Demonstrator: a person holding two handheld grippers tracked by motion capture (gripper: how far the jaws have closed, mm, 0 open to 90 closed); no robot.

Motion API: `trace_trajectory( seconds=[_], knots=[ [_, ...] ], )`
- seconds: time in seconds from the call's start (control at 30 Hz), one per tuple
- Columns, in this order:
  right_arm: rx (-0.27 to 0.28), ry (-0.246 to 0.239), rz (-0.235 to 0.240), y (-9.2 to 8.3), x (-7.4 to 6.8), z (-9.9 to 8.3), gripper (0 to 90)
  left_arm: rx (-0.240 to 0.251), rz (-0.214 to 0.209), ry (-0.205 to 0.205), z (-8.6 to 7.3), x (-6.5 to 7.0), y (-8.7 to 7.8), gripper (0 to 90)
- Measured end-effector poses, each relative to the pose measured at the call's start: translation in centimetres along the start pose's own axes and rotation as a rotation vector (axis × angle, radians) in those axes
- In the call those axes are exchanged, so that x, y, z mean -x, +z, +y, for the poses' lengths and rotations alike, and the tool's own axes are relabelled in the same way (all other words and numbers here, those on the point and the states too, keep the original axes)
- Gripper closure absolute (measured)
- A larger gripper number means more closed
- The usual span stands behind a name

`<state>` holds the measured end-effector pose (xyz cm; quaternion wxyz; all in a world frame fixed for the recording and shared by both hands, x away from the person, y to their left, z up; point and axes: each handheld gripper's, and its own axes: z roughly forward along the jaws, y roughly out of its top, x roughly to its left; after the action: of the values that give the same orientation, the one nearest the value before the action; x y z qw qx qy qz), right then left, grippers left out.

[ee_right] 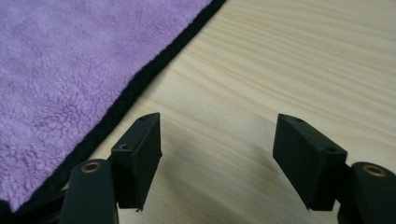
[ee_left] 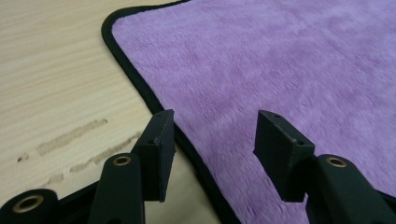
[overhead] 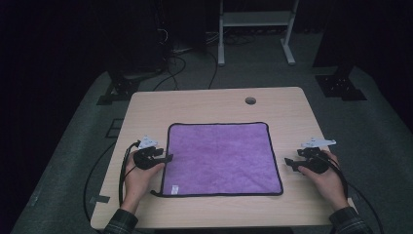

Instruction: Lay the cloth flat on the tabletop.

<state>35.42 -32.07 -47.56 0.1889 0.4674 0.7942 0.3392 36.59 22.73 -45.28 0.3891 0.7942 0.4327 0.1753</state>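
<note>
High view: square purple microfibre cloth with black stitched edging (overhead: 221,158) lies flat and spread in the middle of the pale wood-grain table (overhead: 204,105), a small white label near its front-left corner. I have the left gripper (overhead: 168,157) at the cloth's left edge, jaws apart and empty; in the left gripper view they straddle the black hem (ee_left: 140,84), one jaw over wood, one over pile, which I read as lining up for a pinch on that edge. Right gripper (overhead: 288,163) sits just off the cloth's right edge, jaws wide, nothing between them; the right gripper view shows bare wood under them and the hem to the side. Symmetric placement suggests a two-handed lift or fold. Table has a round cable hole (overhead: 250,101); beyond it, dark room, grey floor, loose cables, a white frame (overhead: 255,29).
</note>
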Motion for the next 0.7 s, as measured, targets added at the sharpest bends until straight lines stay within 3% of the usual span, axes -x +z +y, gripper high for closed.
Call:
trace_trajectory(
  seconds=[0.1, 0.27, 0.47, 0.7],
  knots=[
    [-0.019, 0.001, -0.002, 0.3, 0.1, -0.2, 27.9, 0.009, 0.018, -0.002, 0.2, -0.3, 0.5, 47.2],
    [0.032, -0.005, 0.001, 0.7, 0.2, -0.7, 19.5, -0.003, 0.047, -0.014, 0.0, -0.9, 0.8, 46.9],
    [0.038, -0.004, 0.001, 0.8, 0.2, -0.7, 18.8, -0.006, 0.066, -0.029, -0.2, -1.7, 1.3, 48.1],
    [0.038, -0.004, 0.001, 0.8, 0.2, -0.7, 18.8, -0.012, 0.055, -0.039, -0.4, -1.9, 2.4, 49.6]
  ],
)
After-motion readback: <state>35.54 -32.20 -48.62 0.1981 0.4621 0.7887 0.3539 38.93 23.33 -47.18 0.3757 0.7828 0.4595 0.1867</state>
